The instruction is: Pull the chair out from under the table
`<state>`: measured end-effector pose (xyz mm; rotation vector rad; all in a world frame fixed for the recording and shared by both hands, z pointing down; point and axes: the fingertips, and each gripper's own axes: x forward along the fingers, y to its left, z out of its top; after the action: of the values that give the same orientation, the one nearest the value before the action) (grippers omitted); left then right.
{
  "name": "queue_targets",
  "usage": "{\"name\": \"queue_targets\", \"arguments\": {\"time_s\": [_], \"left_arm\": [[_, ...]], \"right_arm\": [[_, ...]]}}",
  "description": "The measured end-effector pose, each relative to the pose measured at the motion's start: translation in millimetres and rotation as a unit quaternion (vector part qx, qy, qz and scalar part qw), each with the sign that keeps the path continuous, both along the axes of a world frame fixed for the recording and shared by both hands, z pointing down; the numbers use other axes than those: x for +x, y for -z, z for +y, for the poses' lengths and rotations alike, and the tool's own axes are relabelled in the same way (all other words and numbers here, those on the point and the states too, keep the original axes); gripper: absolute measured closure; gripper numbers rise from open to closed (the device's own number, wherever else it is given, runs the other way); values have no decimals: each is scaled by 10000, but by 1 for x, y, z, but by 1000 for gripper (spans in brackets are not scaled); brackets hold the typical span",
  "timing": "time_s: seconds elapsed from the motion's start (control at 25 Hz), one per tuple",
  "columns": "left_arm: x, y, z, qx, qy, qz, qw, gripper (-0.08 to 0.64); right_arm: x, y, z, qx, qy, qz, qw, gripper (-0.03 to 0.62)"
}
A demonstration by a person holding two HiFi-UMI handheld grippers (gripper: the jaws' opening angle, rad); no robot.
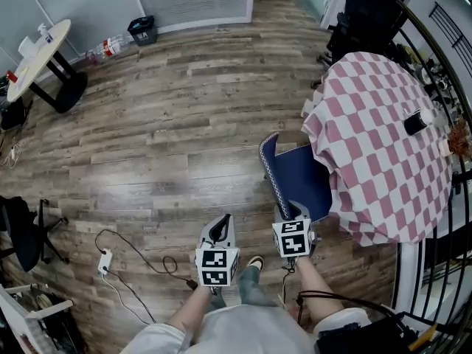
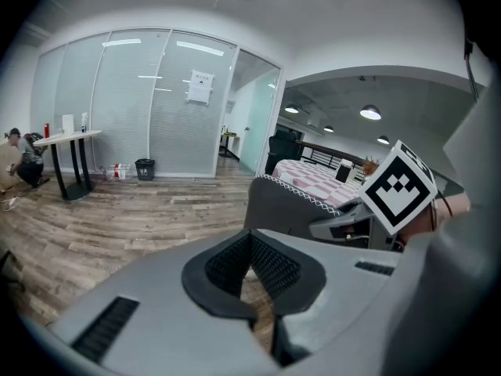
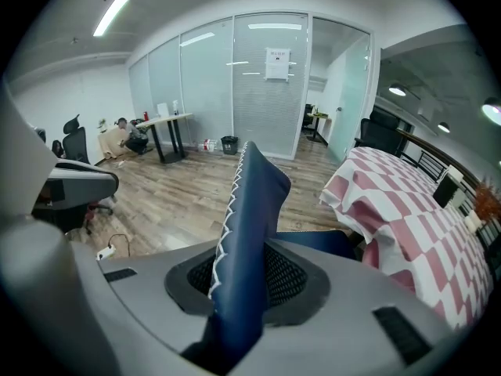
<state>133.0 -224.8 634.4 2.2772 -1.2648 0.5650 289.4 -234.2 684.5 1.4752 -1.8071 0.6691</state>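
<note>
Can't see the legs or far half of the seat of the dark blue padded chair (image 1: 299, 179), tucked under the pink-and-white checked tablecloth (image 1: 369, 116). Small black-and-white thing (image 1: 417, 121) on top: way too tiny to name.

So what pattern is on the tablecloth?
The round tablecloth has pink-and-white checks; head view shows it best.

Wood-plank floor (image 1: 169, 124) with white power strip (image 1: 105, 261), black bin (image 1: 141, 29), checked-cloth table (image 1: 376, 139), blue chair (image 1: 301, 181).
</note>
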Motion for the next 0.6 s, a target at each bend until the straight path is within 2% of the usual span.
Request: {"name": "queue_targets", "arguments": {"time_s": [0.4, 0.6], "left_arm": [[-23, -7, 3, -95, 182, 52, 9998, 557], [-35, -10, 7, -158, 248, 56, 9996, 557]], "right_arm": [[0, 2, 1, -8, -26, -55, 10000, 499], [-13, 2, 6, -24, 21, -74, 10000, 502]]}}
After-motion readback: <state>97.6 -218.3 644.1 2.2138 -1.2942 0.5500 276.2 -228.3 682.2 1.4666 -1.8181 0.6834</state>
